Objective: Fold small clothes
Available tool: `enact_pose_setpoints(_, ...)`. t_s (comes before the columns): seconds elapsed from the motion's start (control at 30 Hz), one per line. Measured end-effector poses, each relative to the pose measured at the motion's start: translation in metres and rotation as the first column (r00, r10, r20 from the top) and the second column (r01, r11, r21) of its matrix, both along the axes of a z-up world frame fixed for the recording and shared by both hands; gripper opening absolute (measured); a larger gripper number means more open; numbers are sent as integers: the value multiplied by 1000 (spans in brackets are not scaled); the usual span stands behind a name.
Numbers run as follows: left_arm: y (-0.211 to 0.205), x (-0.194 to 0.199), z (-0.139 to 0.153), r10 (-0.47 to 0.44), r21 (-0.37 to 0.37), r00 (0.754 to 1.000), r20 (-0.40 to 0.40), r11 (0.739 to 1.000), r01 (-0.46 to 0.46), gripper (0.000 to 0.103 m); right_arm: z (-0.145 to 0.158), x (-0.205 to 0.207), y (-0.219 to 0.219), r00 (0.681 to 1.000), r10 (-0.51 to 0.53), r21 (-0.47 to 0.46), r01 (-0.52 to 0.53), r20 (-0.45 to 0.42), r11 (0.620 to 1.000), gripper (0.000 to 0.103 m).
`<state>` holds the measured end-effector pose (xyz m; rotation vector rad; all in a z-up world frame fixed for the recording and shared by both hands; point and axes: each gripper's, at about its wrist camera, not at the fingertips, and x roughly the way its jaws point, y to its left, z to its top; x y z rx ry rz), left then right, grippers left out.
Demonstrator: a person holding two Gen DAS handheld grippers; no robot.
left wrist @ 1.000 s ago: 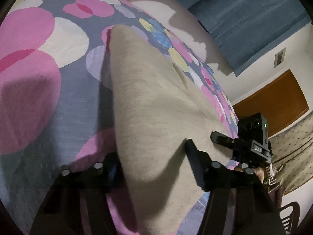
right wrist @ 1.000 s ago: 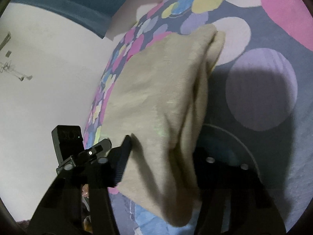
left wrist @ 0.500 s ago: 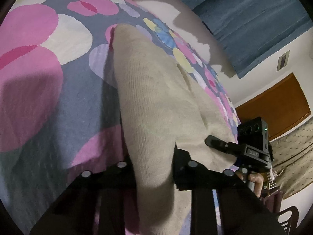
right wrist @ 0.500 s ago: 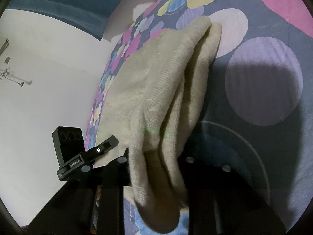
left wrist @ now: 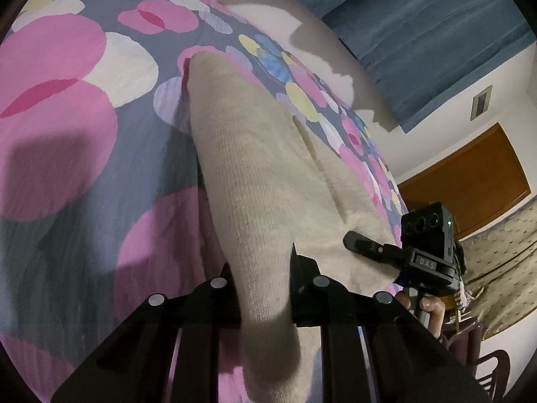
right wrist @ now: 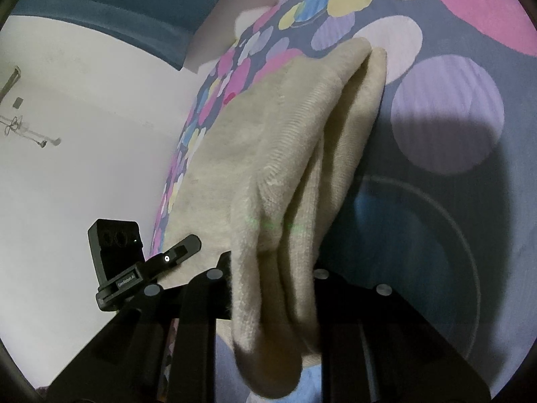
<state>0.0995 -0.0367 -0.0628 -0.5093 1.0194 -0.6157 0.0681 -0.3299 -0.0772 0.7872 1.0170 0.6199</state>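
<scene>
Beige knit cloth [left wrist: 255, 174] fills the middle of both wrist views, stretched between your two grippers above a bedspread [left wrist: 67, 141] printed with pink, white, lilac and yellow circles on a grey-blue ground.

Your left gripper [left wrist: 263, 288] has its fingers pressed in on a bunched near corner of the cloth — the fabric passes between them and hangs below toward the camera. From there the cloth runs away from you as a taut ridge, its far end resting on the bedspread.

Your right gripper [right wrist: 272, 278] pinches the other near corner the same way. Here the cloth shows as several layers gathered into folds, with a thick wad drooping under the fingers. The far end of this side also lies on the bedspread, touching a pale circle in the print.

Each view shows the other gripper: the right one sits at the right in the left view [left wrist: 419, 255], your hand [left wrist: 423, 305] on its handle; the left one sits at lower left in the right view [right wrist: 134, 268].

Far off, a blue curtain [left wrist: 419, 33] hangs above a white wall, and a brown door [left wrist: 470, 181] stands at the right.
</scene>
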Motion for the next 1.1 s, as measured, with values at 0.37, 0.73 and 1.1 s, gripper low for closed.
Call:
enact_pose_setpoints(0.37, 3, -41, 3, -50, -14, 998, -23, 999, 50, 17, 2, -28, 7, 1000, 21, 17, -21, -17, 1000, 17)
enact_pose_setpoints(0.73, 5, -65, -8, -99, -14, 995, -24, 995, 99, 20, -10, -56, -1, 998, 3, 17, -1, -70, 1000, 24)
enact_pose_setpoints(1.1, 11, -92, -11, -154, -27, 988, -6, 988, 154, 43, -9, -81, -10, 997, 49, 54, -45, -66, 998, 34)
